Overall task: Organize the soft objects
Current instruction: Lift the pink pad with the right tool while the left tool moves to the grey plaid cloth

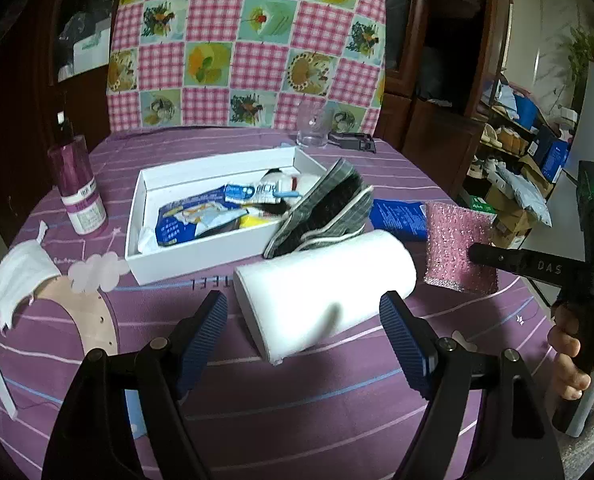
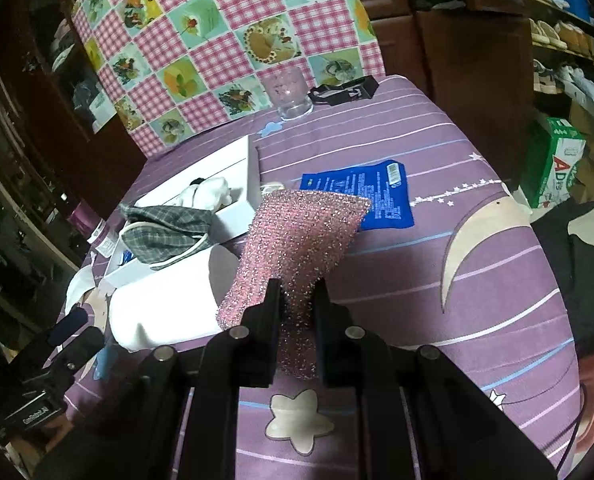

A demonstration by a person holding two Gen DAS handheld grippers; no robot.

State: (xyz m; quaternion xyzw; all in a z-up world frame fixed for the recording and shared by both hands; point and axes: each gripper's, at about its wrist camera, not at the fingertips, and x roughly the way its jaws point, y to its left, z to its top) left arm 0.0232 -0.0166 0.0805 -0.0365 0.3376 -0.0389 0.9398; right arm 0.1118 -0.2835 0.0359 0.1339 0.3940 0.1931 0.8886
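Note:
A white open box [image 1: 145, 254] [image 2: 233, 168] on the purple cloth holds blue packets [image 1: 193, 220] and a white plush toy [image 2: 207, 194]. A grey plaid slipper [image 1: 321, 208] [image 2: 165, 230] leans over the box's right edge. In front of it lies a white paper roll [image 1: 321, 292] [image 2: 165, 308]. My left gripper [image 1: 303, 338] stands open around the roll's near end, pads apart from it. My right gripper [image 2: 295, 300] is shut on a glittery pink sponge cloth [image 2: 297, 240] [image 1: 459, 250], held above the table right of the roll.
A pink bottle [image 1: 79, 188] stands left of the box and a white face mask [image 1: 21, 276] lies near the left edge. A blue packet [image 1: 397, 218] [image 2: 357, 196] lies right of the box. A glass [image 1: 313, 130] [image 2: 289, 94] and a black clip [image 2: 345, 90] sit at the back.

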